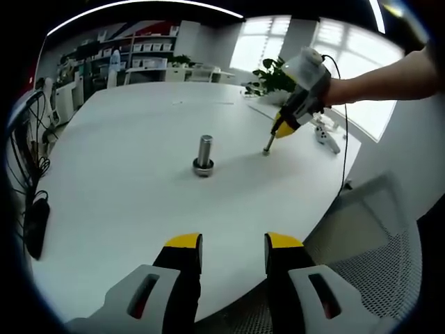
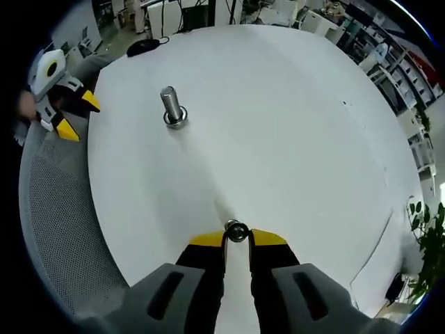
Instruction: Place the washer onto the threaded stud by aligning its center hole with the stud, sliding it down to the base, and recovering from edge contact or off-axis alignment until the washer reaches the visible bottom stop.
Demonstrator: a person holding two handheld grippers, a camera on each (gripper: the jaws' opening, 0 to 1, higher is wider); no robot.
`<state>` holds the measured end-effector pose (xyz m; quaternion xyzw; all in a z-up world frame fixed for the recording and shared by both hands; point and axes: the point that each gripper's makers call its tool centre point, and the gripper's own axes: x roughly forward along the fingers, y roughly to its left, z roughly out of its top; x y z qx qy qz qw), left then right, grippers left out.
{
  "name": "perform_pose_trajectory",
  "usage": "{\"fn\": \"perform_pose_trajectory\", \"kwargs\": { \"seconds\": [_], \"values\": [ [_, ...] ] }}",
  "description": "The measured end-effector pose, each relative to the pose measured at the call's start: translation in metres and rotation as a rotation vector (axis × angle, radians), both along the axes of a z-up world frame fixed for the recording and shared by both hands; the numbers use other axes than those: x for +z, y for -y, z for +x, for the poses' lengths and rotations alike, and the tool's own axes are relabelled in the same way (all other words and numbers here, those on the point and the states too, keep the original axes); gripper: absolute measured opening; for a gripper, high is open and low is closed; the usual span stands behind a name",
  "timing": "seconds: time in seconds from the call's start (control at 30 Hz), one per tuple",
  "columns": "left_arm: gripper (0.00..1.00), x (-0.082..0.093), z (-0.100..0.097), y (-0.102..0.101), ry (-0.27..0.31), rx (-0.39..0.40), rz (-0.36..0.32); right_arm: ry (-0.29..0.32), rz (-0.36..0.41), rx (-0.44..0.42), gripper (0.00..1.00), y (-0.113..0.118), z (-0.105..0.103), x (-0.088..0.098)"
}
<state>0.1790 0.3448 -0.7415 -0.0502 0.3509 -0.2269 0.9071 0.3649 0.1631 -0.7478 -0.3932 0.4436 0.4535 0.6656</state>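
Right hand-held gripper (image 2: 237,239) pinches washer (image 2: 236,231); stud (image 1: 204,156) apart.

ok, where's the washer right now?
The washer sits between the right gripper fingertips at the white table, well away from the threaded stud.

One stud (image 1: 204,154), one washer (image 2: 236,231), two grippers, one table (image 1: 125,195), one mesh chair (image 1: 375,243).

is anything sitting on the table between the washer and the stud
Nothing visible. The right gripper holds the washer at its tips near the white table, and only bare tabletop lies between it and the upright stud.
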Motion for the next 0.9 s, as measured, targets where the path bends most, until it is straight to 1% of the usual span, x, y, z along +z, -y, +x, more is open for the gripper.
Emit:
{"fn": "perform_pose_trajectory", "kwargs": {
  "seconds": [0.17,0.4,0.8,0.9],
  "values": [
    [0.34,0.0,0.0,0.0,-0.001,0.002,-0.001,-0.009,-0.005,0.003,0.15,0.0,0.001,-0.007],
    [0.34,-0.001,0.0,-0.001,-0.003,0.008,-0.002,-0.026,-0.022,-0.001,0.15,0.004,0.002,-0.021],
    [0.34,-0.001,0.0,-0.002,-0.008,0.012,-0.002,-0.05,-0.034,-0.005,0.15,0.004,0.004,-0.033],
    [0.34,-0.001,0.0,-0.002,-0.009,0.016,-0.003,-0.064,-0.024,-0.027,0.15,0.003,0.002,-0.034]
  ]
}}
